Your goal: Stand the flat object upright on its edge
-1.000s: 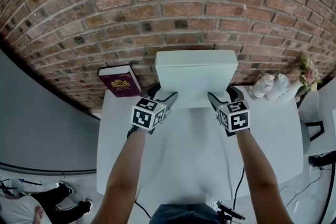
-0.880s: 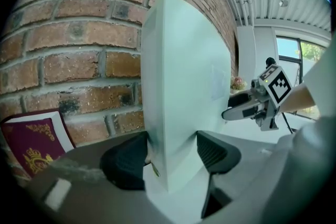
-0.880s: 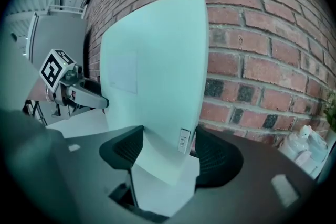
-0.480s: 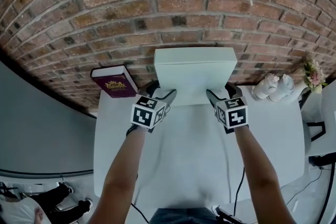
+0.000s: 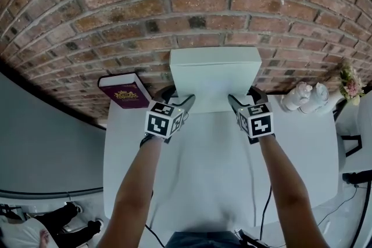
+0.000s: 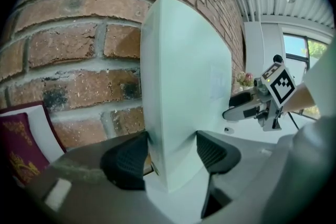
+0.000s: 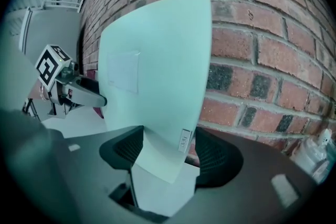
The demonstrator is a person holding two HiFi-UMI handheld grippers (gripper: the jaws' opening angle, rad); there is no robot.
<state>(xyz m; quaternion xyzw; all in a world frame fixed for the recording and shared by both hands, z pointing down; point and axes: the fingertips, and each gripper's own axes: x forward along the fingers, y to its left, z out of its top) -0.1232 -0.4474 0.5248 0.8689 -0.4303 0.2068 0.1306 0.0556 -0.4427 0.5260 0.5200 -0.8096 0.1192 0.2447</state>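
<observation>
A flat white box [image 5: 215, 78] stands upright on its long edge on the white table [image 5: 203, 177], close against the brick wall. My left gripper [image 5: 177, 96] is shut on its lower left corner, and my right gripper [image 5: 243, 96] is shut on its lower right corner. In the left gripper view the box [image 6: 184, 92] fills the gap of the left gripper [image 6: 170, 152], with both pads touching its faces. In the right gripper view the box [image 7: 157, 86] sits the same way inside the right gripper [image 7: 165, 152], a small label showing on its end.
A maroon book [image 5: 123, 93] leans against the wall left of the box. White bottles [image 5: 305, 97] and a small bunch of flowers [image 5: 350, 81] stand at the table's right back corner. The brick wall [image 5: 186, 3] rises right behind the box. A cable [image 5: 264, 206] hangs by the table's front edge.
The box stays upright with both grippers on its lower corners. Only the head view has shifted a little, so everything sits slightly higher in the frame.
</observation>
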